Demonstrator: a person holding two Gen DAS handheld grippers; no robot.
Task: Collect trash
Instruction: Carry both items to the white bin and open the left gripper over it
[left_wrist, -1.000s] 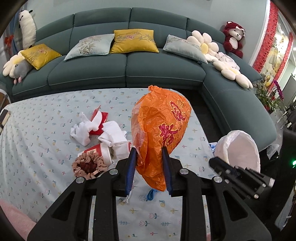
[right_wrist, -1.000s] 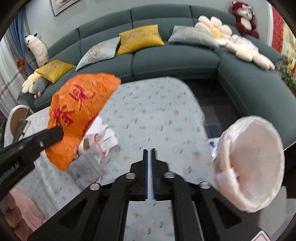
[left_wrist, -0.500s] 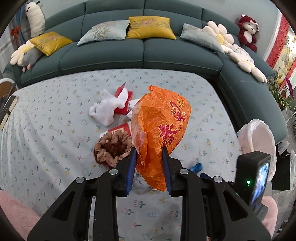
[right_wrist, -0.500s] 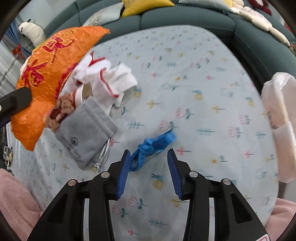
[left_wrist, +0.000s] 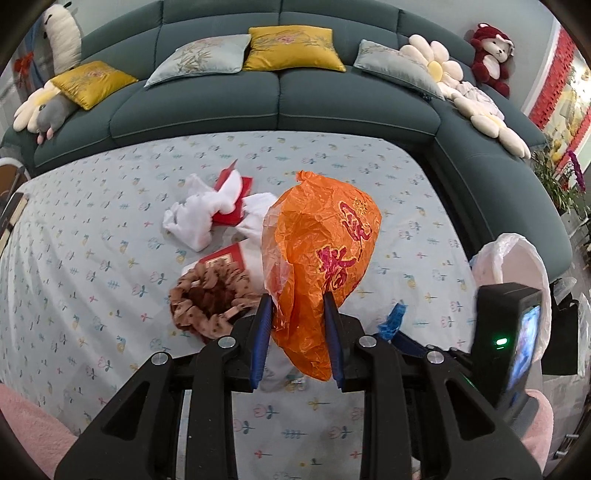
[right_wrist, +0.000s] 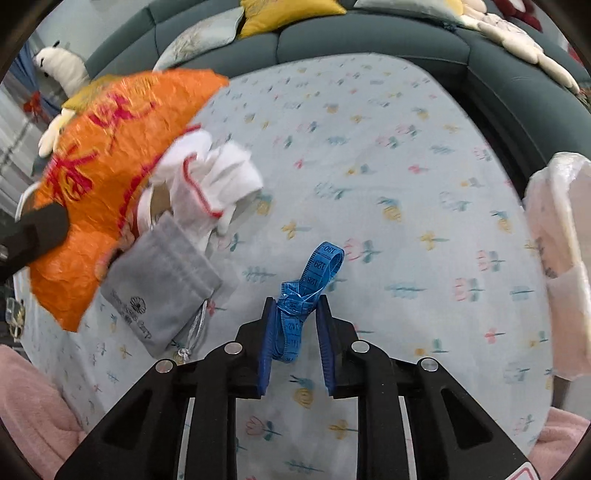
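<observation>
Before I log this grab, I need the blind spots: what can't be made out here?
- Left wrist view: the orange bag hides the cloth and part of the white rags behind it.
- Right wrist view: the lined bin is cut off by the edge; contents unseen.
- Right gripper: whether its pads yet press the blue tape measure is unclear.

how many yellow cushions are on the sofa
2: one yellow cushion at the sofa's left end beside the plush toys, the other yellow cushion against the middle backrest. Others may lie outside the view.
</observation>
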